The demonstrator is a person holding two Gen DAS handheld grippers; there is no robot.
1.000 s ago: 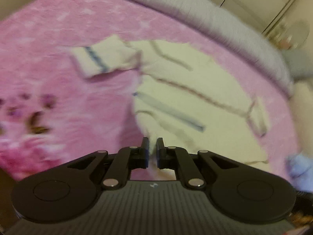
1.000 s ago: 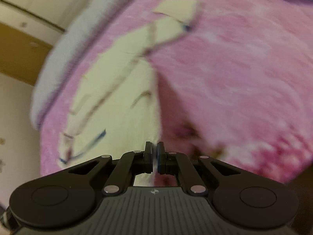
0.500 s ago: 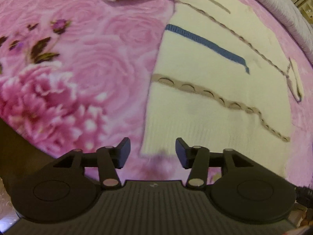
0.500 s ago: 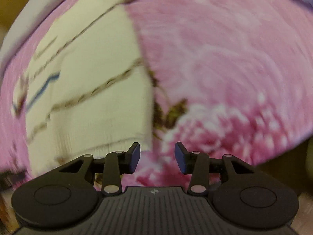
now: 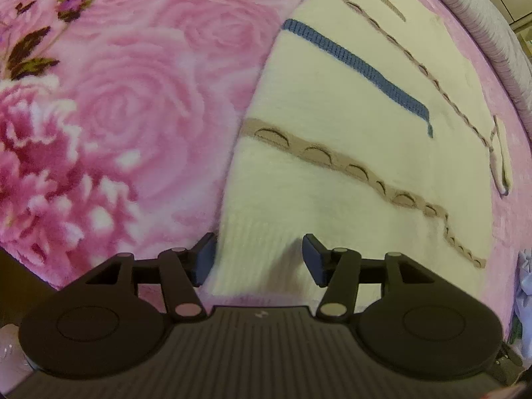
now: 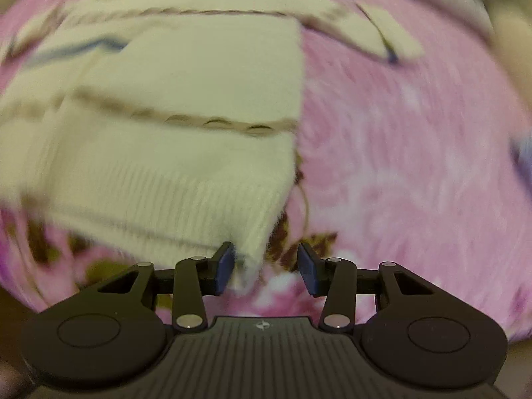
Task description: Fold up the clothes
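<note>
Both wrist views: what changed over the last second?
Both came down to the cream sweater's ribbed hem. Left hand-held gripper went from shut to open, still widening, hem corner between its jaws; right hand-held gripper likewise opened. Nothing gripped. Sweater stayed flat on pink blanket.

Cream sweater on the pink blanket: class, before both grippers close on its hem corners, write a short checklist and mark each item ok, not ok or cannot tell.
1. Sweater lies spread flat on the floral blanket: ok.
2. Left gripper has room to take cloth: ok, its jaws are opening.
3. Left gripper straddles the ribbed hem corner: ok, the cloth sits between the fingers, not yet pinched.
4. Right gripper jaws apart: ok.
5. Right gripper centred on its hem corner: not ok, the corner lies close to one finger, with bare blanket across the rest of the gap.
6. Right wrist view sharp enough to judge contact: cannot tell, it is blurred.
</note>
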